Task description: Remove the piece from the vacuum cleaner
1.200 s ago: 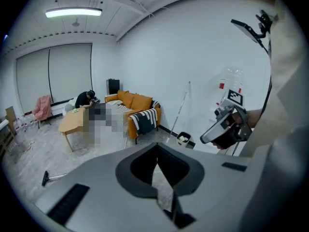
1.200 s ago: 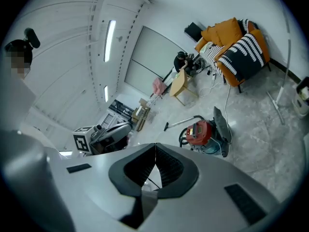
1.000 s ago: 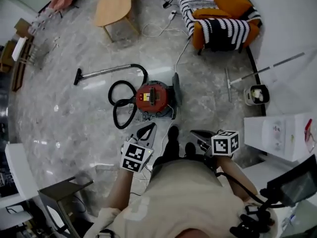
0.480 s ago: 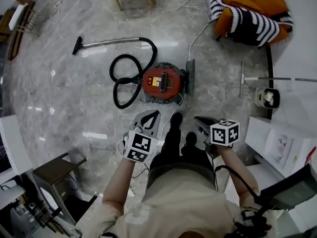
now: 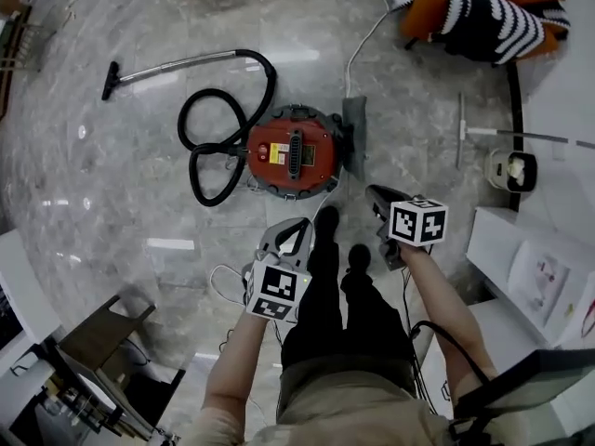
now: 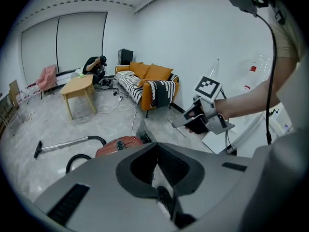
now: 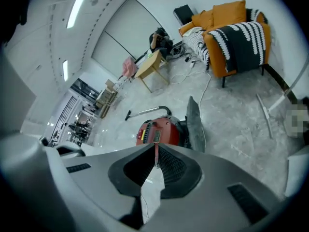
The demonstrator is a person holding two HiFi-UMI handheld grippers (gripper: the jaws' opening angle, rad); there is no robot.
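Note:
A red canister vacuum cleaner [image 5: 293,153] stands on the marble floor, with its black hose [image 5: 209,156] looped to the left and its wand [image 5: 167,63] lying beyond. A flat dark grey piece [image 5: 355,137] stands against its right side and also shows in the right gripper view [image 7: 194,124]. My left gripper [image 5: 296,230] hovers short of the vacuum, jaws shut and empty. My right gripper [image 5: 376,196] hangs to the right, close to the grey piece, also shut and empty. The right gripper view looks straight at the vacuum [image 7: 159,132].
An orange sofa [image 5: 474,7] with a striped blanket sits at the back right, and a white cord [image 5: 367,35] trails from it. A mop [image 5: 521,136] and bucket [image 5: 514,170] lie right. White cabinets [image 5: 530,268] stand near right. The person's shoes [image 5: 325,221] are between the grippers.
The person has stepped towards the vacuum, which now lies closer in the head view. Both grippers have moved forward with the person and stay shut.

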